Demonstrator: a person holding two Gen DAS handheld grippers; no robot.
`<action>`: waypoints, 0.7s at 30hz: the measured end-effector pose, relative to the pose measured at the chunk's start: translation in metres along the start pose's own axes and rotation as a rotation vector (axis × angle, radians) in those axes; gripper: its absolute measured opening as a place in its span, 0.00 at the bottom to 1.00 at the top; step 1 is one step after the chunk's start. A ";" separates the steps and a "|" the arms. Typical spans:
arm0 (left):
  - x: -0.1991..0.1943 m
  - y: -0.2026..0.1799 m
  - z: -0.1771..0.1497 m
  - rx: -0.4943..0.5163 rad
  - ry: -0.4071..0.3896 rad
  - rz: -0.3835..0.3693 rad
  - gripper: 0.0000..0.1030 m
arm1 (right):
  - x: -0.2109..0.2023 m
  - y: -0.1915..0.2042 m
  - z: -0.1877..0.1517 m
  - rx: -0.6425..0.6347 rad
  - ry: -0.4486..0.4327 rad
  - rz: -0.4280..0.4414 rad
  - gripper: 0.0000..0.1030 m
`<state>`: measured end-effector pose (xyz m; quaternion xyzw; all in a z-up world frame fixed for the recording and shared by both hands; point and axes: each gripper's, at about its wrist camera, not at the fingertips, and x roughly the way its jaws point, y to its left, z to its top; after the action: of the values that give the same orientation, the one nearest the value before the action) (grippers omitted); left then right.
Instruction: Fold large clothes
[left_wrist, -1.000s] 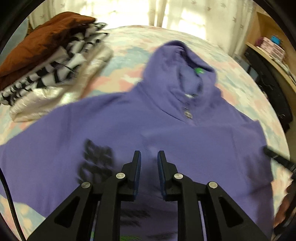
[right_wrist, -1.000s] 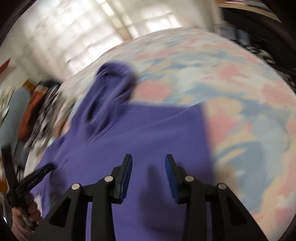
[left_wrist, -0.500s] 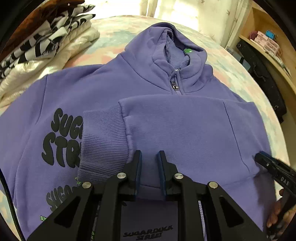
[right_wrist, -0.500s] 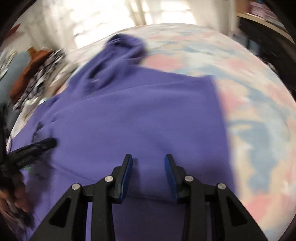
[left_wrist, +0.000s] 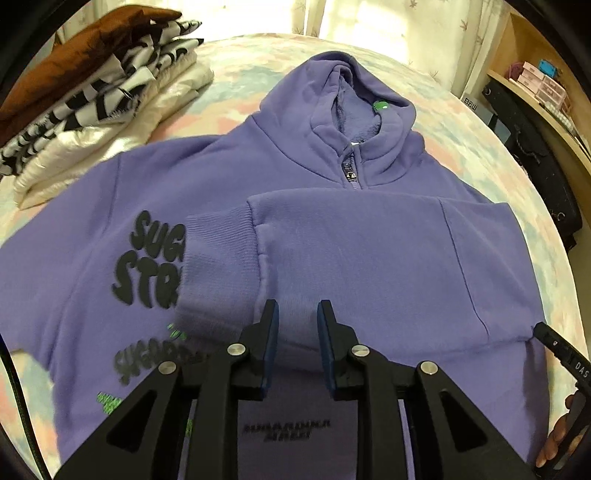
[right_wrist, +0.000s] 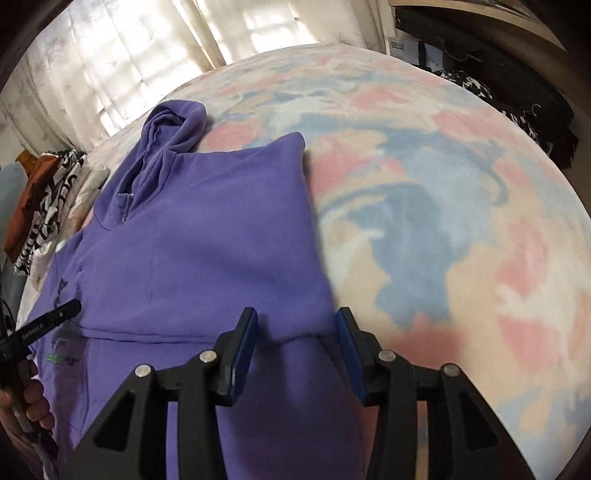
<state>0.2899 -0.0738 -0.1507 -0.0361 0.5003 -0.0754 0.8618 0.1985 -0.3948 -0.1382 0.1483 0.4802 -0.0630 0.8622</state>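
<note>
Hovering low over the folded sleeve (left_wrist: 351, 266), the left gripper (left_wrist: 297, 321) shows a narrow gap between its blue pads with nothing pinched; its jaws have just been opening, which reads as letting the sleeve go once laid across the chest. Right gripper (right_wrist: 297, 328): fingers spread wider, jaws likewise just opening, straddling the lower corner of the folded panel without pressing it, so the cloth looks freshly released there too

Purple hoodie (left_wrist: 258, 166) lies front-up, flat on the bed (right_wrist: 461, 221), hood (left_wrist: 354, 85) toward the far edge by the curtains (left_wrist: 388, 26). One sleeve is folded inward over the front, ribbed cuff (left_wrist: 218, 254) covering part of the black lettering (left_wrist: 147, 258); that side now runs as a straight edge, bare bedspread beyond it. Opposite side not yet folded, as far as the left view shows

Stack of folded clothes (left_wrist: 85, 85) sits at the far left corner, well apart from the hoodie, probably where finished pieces go

Judgement: first side fold done; the other sleeve likely comes next
</note>
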 end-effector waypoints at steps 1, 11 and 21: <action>-0.005 0.000 -0.002 -0.001 -0.003 0.014 0.31 | -0.004 0.000 -0.001 0.010 -0.004 0.003 0.43; -0.078 0.008 -0.035 0.017 -0.082 0.080 0.50 | -0.047 0.023 -0.026 0.038 -0.021 0.091 0.43; -0.130 0.018 -0.079 0.012 -0.113 0.078 0.57 | -0.076 0.062 -0.070 -0.013 -0.015 0.131 0.43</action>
<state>0.1598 -0.0330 -0.0811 -0.0157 0.4515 -0.0426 0.8911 0.1170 -0.3169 -0.0960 0.1733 0.4635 -0.0042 0.8690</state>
